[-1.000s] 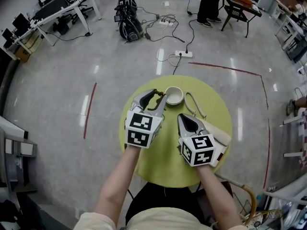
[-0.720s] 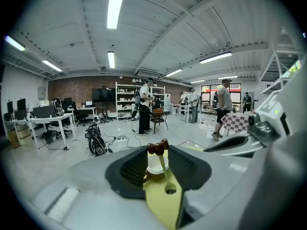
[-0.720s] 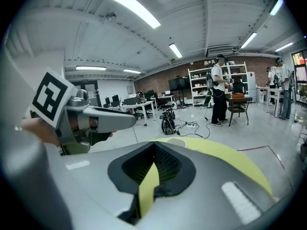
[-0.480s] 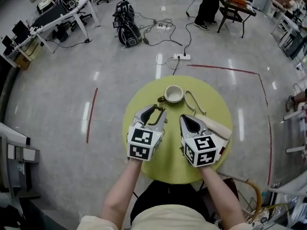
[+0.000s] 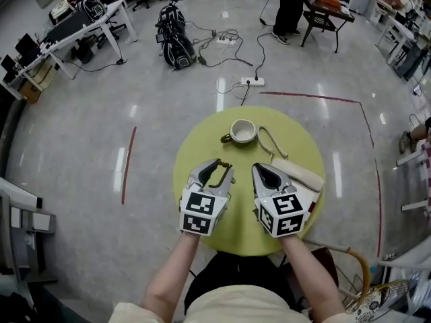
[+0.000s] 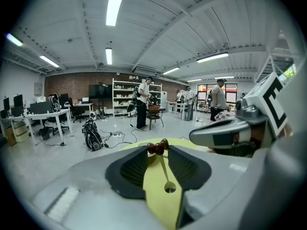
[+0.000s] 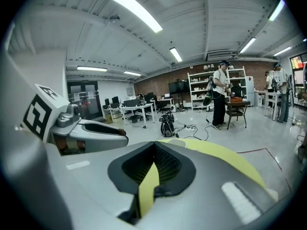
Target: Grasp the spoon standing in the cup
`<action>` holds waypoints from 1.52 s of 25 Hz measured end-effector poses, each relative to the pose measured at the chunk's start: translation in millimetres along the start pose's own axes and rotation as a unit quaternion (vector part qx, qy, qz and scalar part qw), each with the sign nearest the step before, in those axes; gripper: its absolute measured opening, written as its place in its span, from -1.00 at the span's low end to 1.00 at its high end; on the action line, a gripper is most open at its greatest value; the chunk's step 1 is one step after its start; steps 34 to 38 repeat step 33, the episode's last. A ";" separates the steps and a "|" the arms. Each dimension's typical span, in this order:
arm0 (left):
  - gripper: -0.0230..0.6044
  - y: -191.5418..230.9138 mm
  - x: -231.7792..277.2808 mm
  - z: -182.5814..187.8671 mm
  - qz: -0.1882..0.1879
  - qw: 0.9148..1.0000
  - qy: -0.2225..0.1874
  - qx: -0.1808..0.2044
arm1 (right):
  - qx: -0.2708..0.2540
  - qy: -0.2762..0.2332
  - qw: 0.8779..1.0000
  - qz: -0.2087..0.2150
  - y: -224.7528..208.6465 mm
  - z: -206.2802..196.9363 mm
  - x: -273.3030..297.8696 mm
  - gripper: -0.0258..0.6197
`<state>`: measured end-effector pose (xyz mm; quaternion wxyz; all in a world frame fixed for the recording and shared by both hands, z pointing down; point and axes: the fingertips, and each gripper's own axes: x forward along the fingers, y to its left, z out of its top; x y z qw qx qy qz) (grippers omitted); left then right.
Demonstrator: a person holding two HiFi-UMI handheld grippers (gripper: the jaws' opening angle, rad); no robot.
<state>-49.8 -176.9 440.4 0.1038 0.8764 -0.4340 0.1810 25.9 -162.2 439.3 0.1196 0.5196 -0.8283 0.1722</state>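
Observation:
The spoon (image 6: 170, 189) is thin, with a brown knobbed end, and lies between my left gripper's (image 6: 157, 147) jaws, its brown end pinched at the tips. In the head view the left gripper (image 5: 225, 167) hovers over the near left of the round yellow table (image 5: 202, 147), and the spoon (image 5: 222, 165) shows as a dark bit at its tip. The cream cup (image 5: 243, 132) stands at the table's far side, apart from both grippers, with nothing in it. My right gripper (image 5: 259, 168) (image 7: 154, 145) hangs beside the left one, shut and holding nothing.
A white rolled cloth (image 5: 297, 175) lies on the table's right side and a thin wire loop (image 5: 269, 143) to the right of the cup. On the floor beyond are a power strip (image 5: 251, 81), cables and a dark bag (image 5: 174, 42). A person (image 5: 289, 5) stands far back.
Both grippers have drawn back from the cup toward the near side of the table. The left one brought the spoon away from the cup with it.

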 end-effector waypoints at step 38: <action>-0.49 -23.3 -24.7 -14.9 0.016 0.999 -0.003 -0.029 | -0.004 -0.006 1.000 0.001 2.0 -20.5 -31.4 -0.92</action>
